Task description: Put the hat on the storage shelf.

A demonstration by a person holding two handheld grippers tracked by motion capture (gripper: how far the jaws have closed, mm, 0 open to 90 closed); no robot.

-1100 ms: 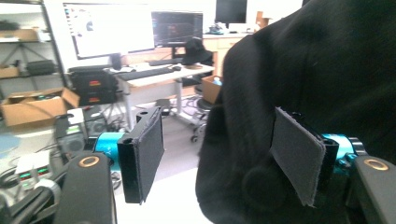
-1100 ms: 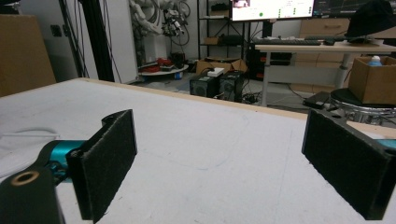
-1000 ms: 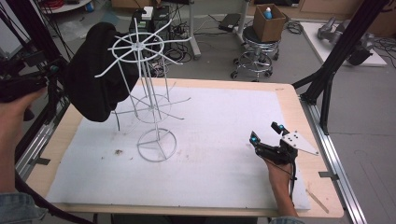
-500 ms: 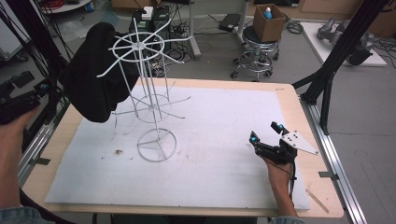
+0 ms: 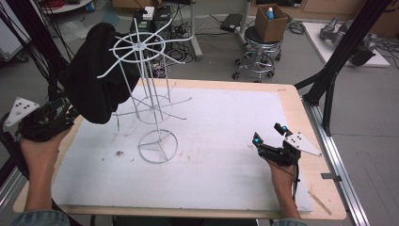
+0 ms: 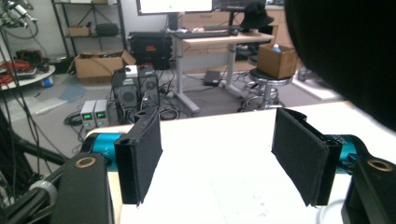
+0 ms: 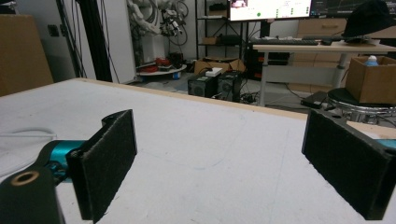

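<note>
A white wire rack (image 5: 149, 101) stands on the left half of the white-covered table (image 5: 230, 113), with a ring base and a spoked wheel on top. A black cloth (image 5: 96, 80) hangs from the rack's left arms; it looms dark at the upper right in the left gripper view (image 6: 345, 51). My left gripper (image 5: 44, 123) hovers at the table's left edge, just below and left of the cloth, jaws open and empty (image 6: 217, 140). My right gripper (image 5: 269, 134) rests low near the table's right edge, open with nothing between its pads (image 7: 105, 163).
Black frame posts (image 5: 339, 56) rise at the right rear corner and along the left side. Beyond the far edge sit a stool with a cardboard box (image 5: 270, 21) and computer gear on the floor (image 5: 155, 19). A few crumbs (image 5: 118, 153) lie left of the rack base.
My left gripper has come down and a little right toward the table's left edge, closer under the black cloth. The right gripper, rack and cloth have stayed put.
</note>
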